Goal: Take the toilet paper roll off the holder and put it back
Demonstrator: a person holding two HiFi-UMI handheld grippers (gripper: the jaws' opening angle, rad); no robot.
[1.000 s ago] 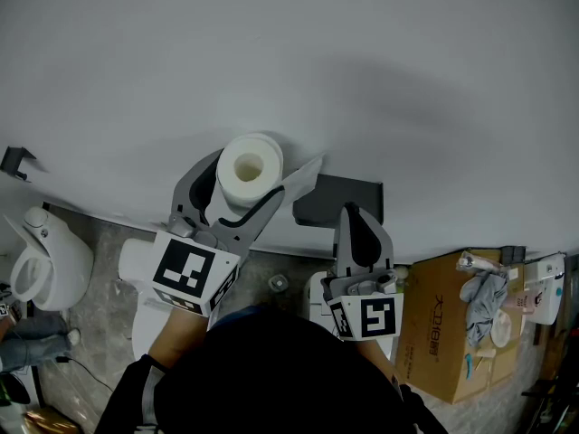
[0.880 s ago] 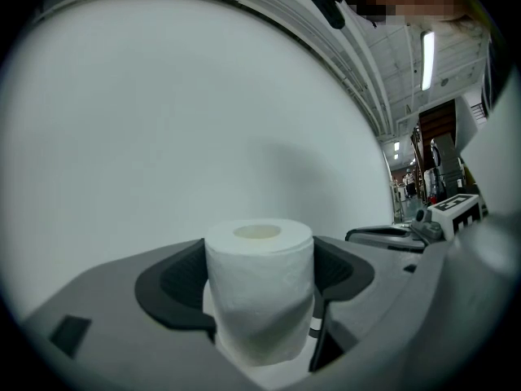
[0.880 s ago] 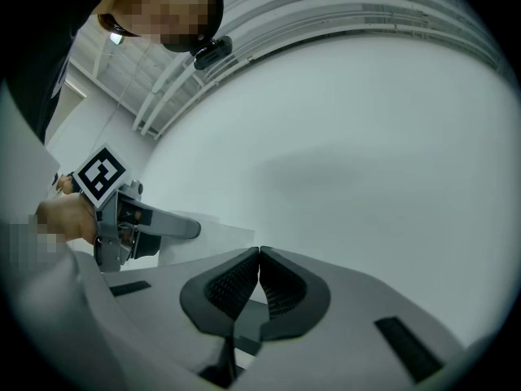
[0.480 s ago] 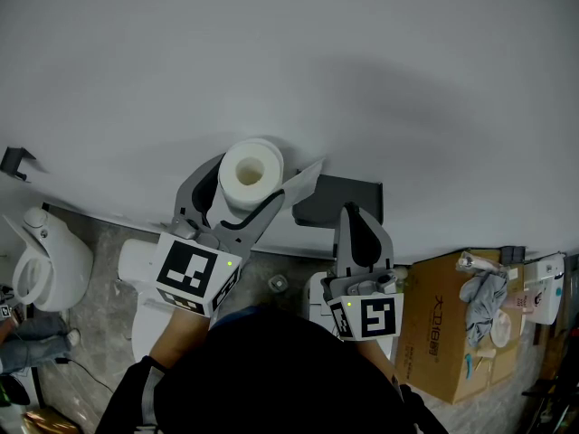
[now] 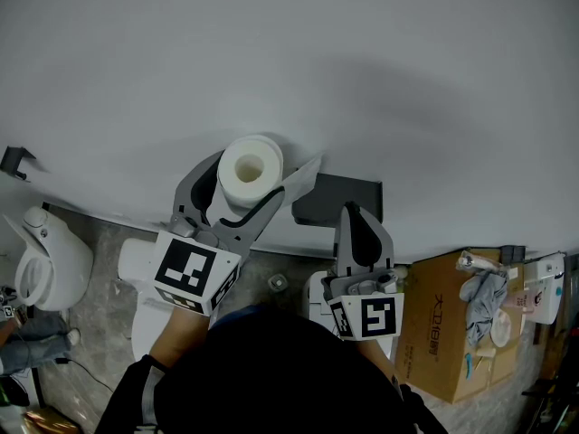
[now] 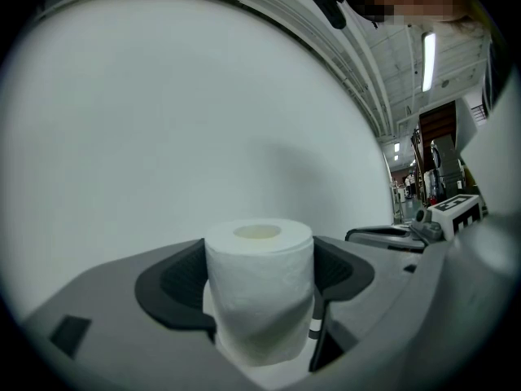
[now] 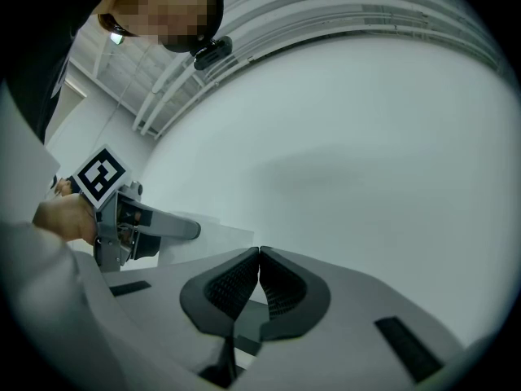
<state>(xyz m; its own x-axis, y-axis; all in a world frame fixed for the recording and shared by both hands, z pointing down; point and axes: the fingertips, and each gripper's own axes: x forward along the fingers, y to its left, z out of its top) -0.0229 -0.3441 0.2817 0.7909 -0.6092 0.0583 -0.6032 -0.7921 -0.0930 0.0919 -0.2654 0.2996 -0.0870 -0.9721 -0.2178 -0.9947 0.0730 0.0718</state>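
Black bracket (image 5: 16, 161) marks the far left edge of the pale wall (image 5: 289, 61), and below it we see a white toilet (image 5: 43, 260) on the stone floor (image 5: 99, 315). Next comes the left gripper (image 5: 262, 168), its jaws spread wide and pinching the toilet paper roll (image 5: 250, 168) from both sides. In the left gripper view the pads (image 6: 175, 279) press against the paper, and the roll stands upright between them with its hollow core facing up. The roll is off the holder (image 5: 339, 199), just left of that dark grey plate on the wall, and one jaw tip nearly reaches the plate's upper left corner. Above and around the roll the wall is bare, so we have free room upward and to either side. On the floor between the grippers lies a small round thing (image 5: 278, 283), perhaps a drain; we cannot tell. The right gripper (image 5: 355, 213) has its jaws pressed together with nothing between them, its tip at the holder's lower edge. Farther right a cardboard box (image 5: 448, 333) stands against the wall with a grey cloth (image 5: 484, 292) on top, crowding that side.
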